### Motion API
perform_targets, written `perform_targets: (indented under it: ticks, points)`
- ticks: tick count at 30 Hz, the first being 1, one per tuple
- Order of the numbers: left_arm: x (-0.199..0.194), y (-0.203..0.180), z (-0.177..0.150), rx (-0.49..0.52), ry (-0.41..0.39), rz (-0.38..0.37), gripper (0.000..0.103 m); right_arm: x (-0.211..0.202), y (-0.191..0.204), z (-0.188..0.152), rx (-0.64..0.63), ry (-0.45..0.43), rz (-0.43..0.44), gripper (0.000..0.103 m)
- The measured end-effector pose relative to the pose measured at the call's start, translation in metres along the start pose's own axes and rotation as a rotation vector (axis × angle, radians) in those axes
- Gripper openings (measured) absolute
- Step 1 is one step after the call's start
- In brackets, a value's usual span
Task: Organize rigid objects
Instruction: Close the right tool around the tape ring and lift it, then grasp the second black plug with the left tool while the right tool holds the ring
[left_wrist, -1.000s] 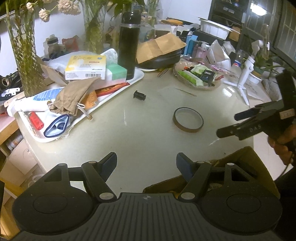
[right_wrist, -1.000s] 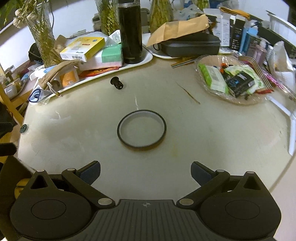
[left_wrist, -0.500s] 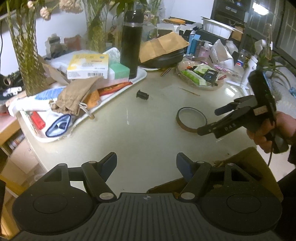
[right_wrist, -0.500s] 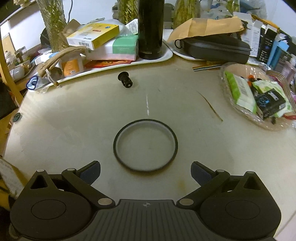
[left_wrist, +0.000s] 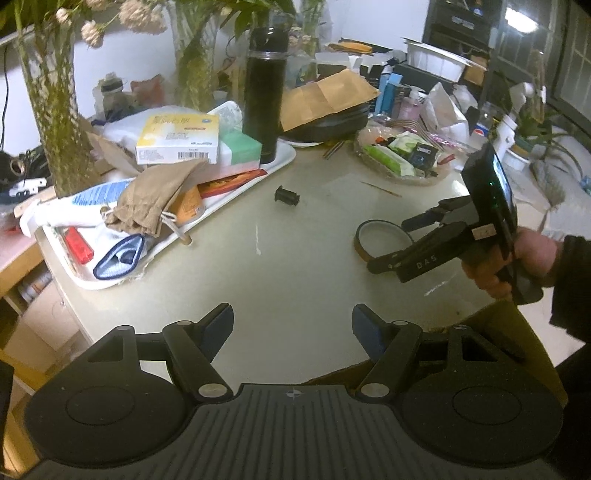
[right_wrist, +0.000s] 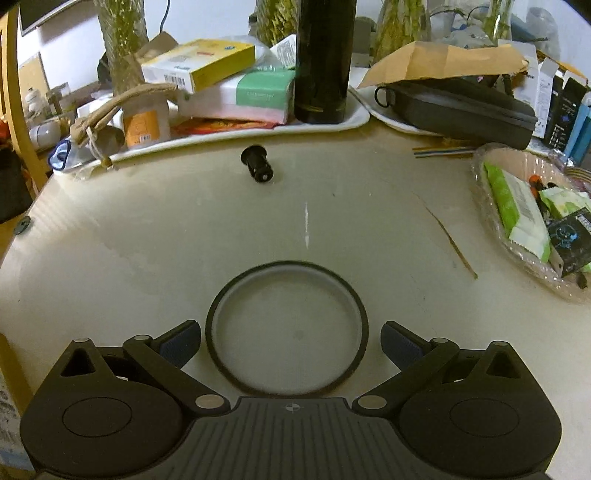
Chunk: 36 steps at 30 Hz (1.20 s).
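A dark tape ring (right_wrist: 288, 263) lies flat on the pale round table (left_wrist: 280, 269). My right gripper (right_wrist: 291, 338) is open and low over it, one finger on each side of the ring, and a small gap shows at both pads. The left wrist view shows the same right gripper (left_wrist: 389, 244) in a person's hand (left_wrist: 532, 251), straddling the ring (left_wrist: 359, 242). A small black cylindrical part (right_wrist: 256, 166) lies farther off, near the tray, and shows in the left wrist view as well (left_wrist: 286, 195). At the table's near edge my left gripper (left_wrist: 292, 319) is open and holds nothing.
A white tray (right_wrist: 356, 117) at the back left holds boxes, a cloth pouch and a tall black flask (right_wrist: 323, 55). A black zip case (right_wrist: 458, 107) sits behind. A clear dish (right_wrist: 487, 225) of packets stands at the right. Vases line the back.
My right gripper has come forward and down until the tape ring lies between its fingers. The left gripper has stayed where it was.
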<state>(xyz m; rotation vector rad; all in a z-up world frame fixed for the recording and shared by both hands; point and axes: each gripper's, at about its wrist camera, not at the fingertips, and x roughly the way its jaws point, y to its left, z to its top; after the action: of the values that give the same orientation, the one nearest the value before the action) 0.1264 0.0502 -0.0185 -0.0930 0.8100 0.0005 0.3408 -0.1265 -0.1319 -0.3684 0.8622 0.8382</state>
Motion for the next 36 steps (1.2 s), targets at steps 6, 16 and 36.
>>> perform_targets:
  ticks: [6, 16, 36]
  points:
    - [0.001, 0.003, 0.001, -0.026, 0.009, 0.001, 0.07, -0.001, 0.001, -0.004, -0.014, -0.034, 0.011, 0.1]
    - [0.0, 0.0, 0.0, 0.004, -0.005, 0.007, 0.07, -0.007, 0.006, -0.004, -0.024, -0.034, -0.013, 0.091]
    - [0.016, -0.013, 0.044, 0.08, -0.07, 0.006, 0.07, -0.102, 0.018, -0.015, 0.127, -0.12, -0.003, 0.091]
